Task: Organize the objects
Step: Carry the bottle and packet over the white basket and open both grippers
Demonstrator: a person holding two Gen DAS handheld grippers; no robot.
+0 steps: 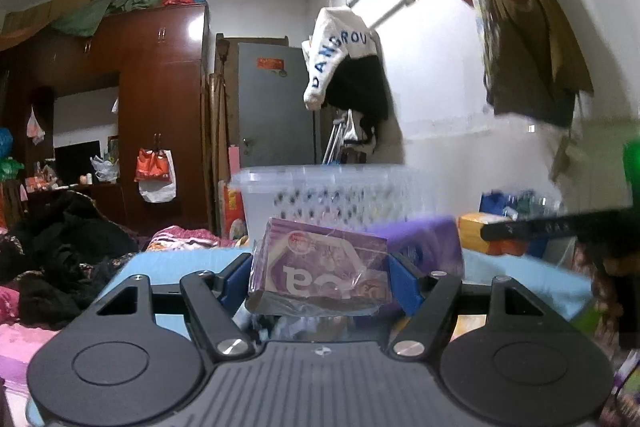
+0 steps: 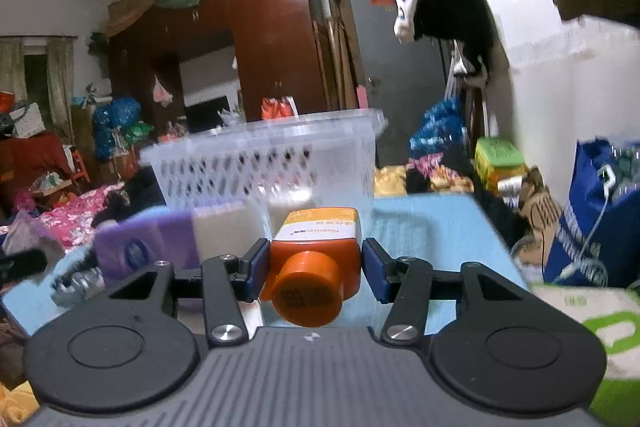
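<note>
In the left wrist view a purple box (image 1: 320, 259) wrapped in clear film sits between the blue pads of my left gripper (image 1: 320, 281), which is shut on it and holds it above the light blue table (image 1: 180, 263). The right wrist view shows an orange bottle (image 2: 320, 239) with a white label, its round cap facing the camera. My right gripper (image 2: 316, 265) is shut on the bottle's body. A clear perforated basket (image 1: 320, 187) (image 2: 272, 163) stands on the table just beyond both grippers.
A purple pack (image 2: 136, 247) and a pale block (image 2: 224, 227) lie in front of the basket. A blue bag (image 2: 592, 219) and a green-and-white box (image 2: 592, 331) sit at the right. Clothes hang on the wall; a bed with piled fabric lies left.
</note>
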